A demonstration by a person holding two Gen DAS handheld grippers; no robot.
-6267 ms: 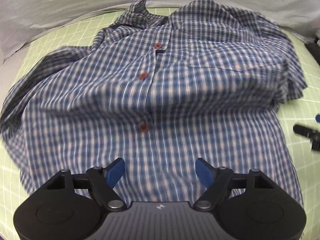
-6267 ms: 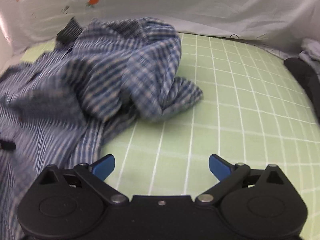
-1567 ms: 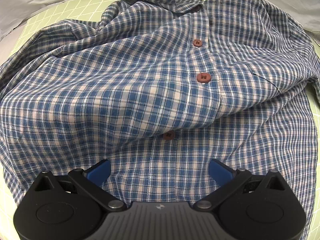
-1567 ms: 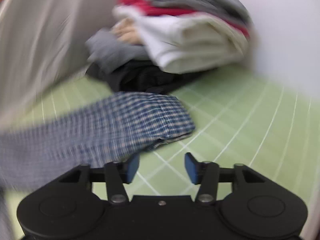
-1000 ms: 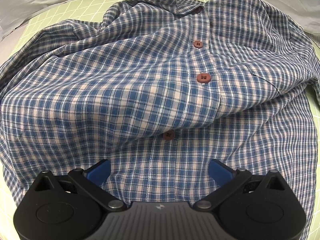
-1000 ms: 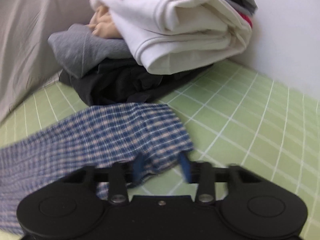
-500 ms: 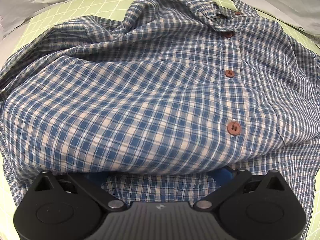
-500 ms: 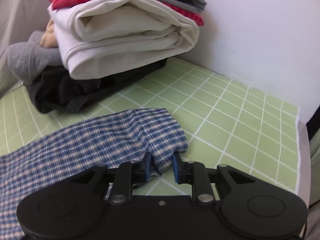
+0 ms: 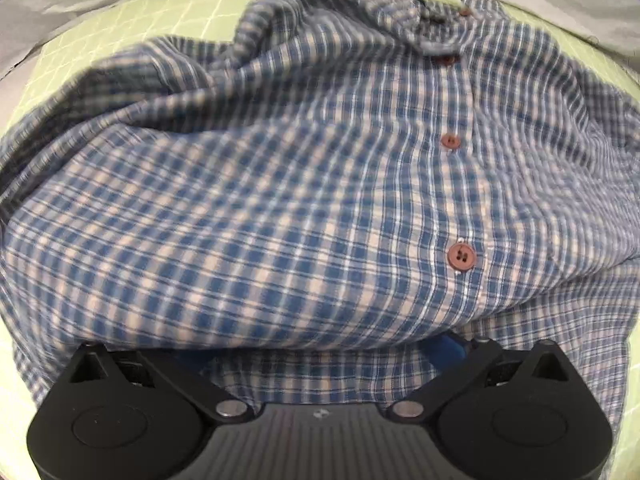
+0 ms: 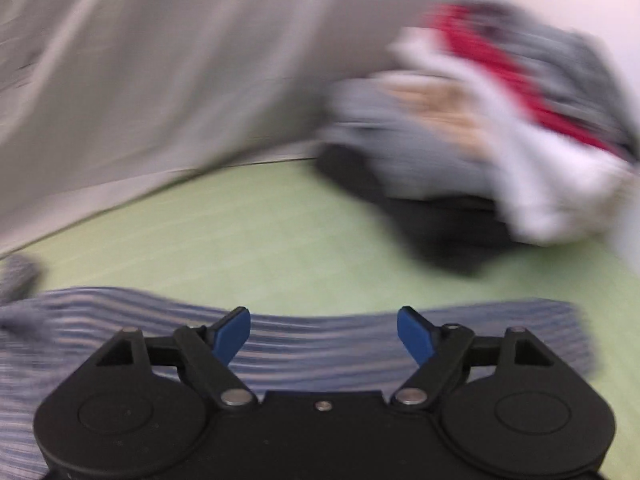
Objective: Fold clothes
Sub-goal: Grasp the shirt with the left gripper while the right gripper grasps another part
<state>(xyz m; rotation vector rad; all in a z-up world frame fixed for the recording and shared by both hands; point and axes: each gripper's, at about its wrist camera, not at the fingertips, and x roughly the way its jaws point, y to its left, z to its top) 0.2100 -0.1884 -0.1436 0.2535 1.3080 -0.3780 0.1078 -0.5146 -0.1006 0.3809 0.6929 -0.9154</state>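
Plaid button-up shirt (image 9: 304, 184) bunched on green grid mat (image 9: 188, 16), body humped over left gripper (image 9: 320, 356); blue pads mostly buried under fabric, grip state can't tell. Right gripper (image 10: 323, 332) jaws opening, nothing between them, sleeve (image 10: 320, 344) lying flat beneath, likely stretched out for folding. Folded clothes stack (image 10: 500, 132) parked aside.

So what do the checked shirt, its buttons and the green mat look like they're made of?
Shirt: thin woven cloth, likely cotton; it rumples softly. Buttons: matte reddish-brown, probably plastic, with holes. Mat: smooth green sheet with a printed white grid, maybe vinyl.
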